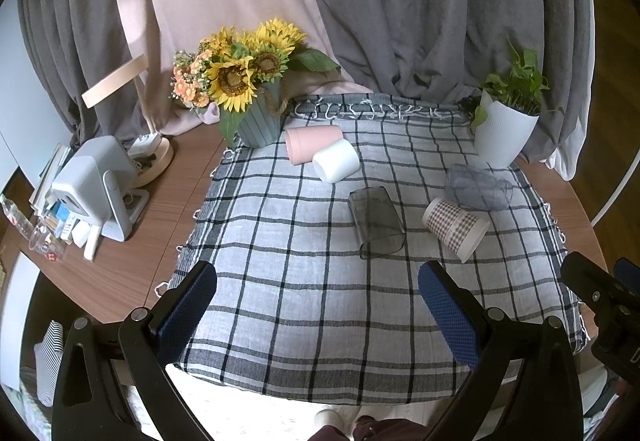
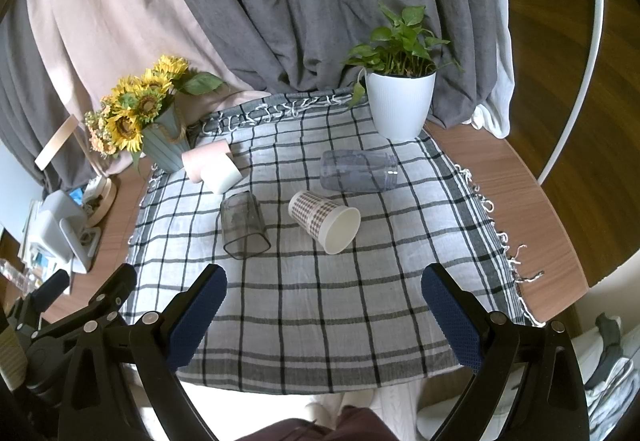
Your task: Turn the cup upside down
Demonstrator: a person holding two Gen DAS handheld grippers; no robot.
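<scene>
Left gripper [image 1: 318, 305] and right gripper [image 2: 324, 305]: jaws spread wide, empty, over the near checked cloth [image 2: 320, 321]; five cups on their sides beyond, well apart from both. Nearest: smoky clear plastic tumbler [image 2: 243, 225], brown-chequered paper cup [image 2: 324, 219]; either likely rolls if nudged; paper crushes under hard squeeze.

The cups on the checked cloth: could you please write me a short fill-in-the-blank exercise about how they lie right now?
1. All five cups lie on their ____.
2. The white cup touches the ____ cup.
3. The houndstooth paper cup lies between the smoky cup and the ____ tumbler.
4. The left gripper and the right gripper are both ____.

Missing words: sides; pink; clear; open
</scene>
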